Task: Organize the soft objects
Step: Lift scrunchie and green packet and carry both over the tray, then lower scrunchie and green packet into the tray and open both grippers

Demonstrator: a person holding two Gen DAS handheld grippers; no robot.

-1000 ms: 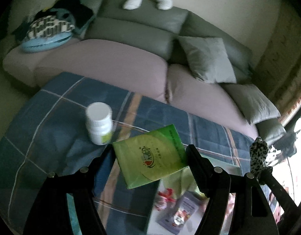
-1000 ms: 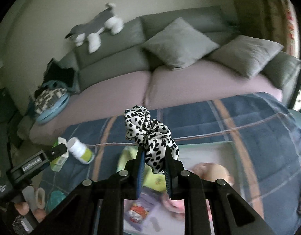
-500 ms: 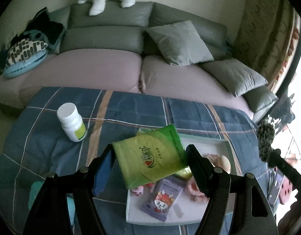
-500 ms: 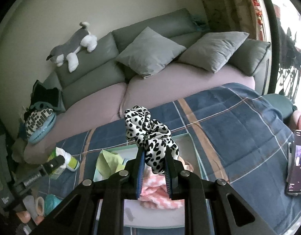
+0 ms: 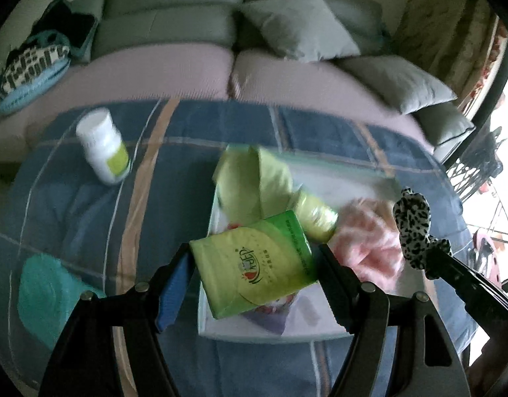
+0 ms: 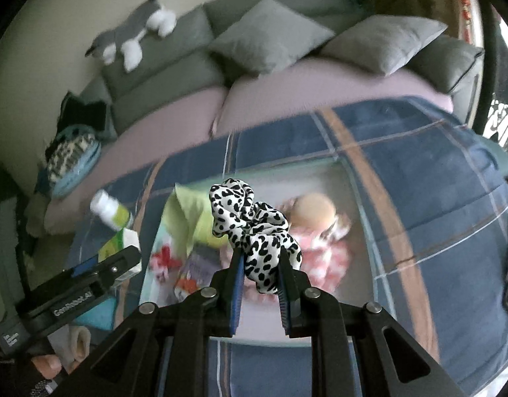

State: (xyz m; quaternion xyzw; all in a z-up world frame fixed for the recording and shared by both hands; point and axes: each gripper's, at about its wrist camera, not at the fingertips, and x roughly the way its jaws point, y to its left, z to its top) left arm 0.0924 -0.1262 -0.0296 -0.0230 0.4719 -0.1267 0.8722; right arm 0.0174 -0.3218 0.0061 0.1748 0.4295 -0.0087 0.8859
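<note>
Between the left jaws we hold a green tissue pack [image 5: 254, 264], pinched by its side edges, and between the right jaws a spotted scrunchie [image 6: 254, 235], clamped near its lower fold with most of it standing free above the tips. Both the left gripper [image 5: 254, 284] and the right gripper [image 6: 258, 264] hang over the tray [image 5: 270, 334] on the blue checked blanket [image 5: 72, 205].

Below and ahead of both jaws the tray already holds a yellow-green cloth [image 5: 254, 178], a pink cloth [image 5: 369, 241], a round beige thing [image 6: 315, 211] we cannot name, a purple packet [image 6: 197, 268] and something small and red [image 6: 163, 258]. To do this step well, we think we should lower each item into a bare patch of tray floor, the scrunchie toward the near edge beneath the right jaws and the pack beside the purple packet, then part the jaws only once the thing is low, so that nothing bounces out. The pack is slick and could slip sideways; the scrunchie may cling to the pads.

Left of the left jaws a white bottle [image 5: 103, 145] stands on the blanket, outside the tray, with a teal cloth [image 5: 45, 294] nearer us.
</note>
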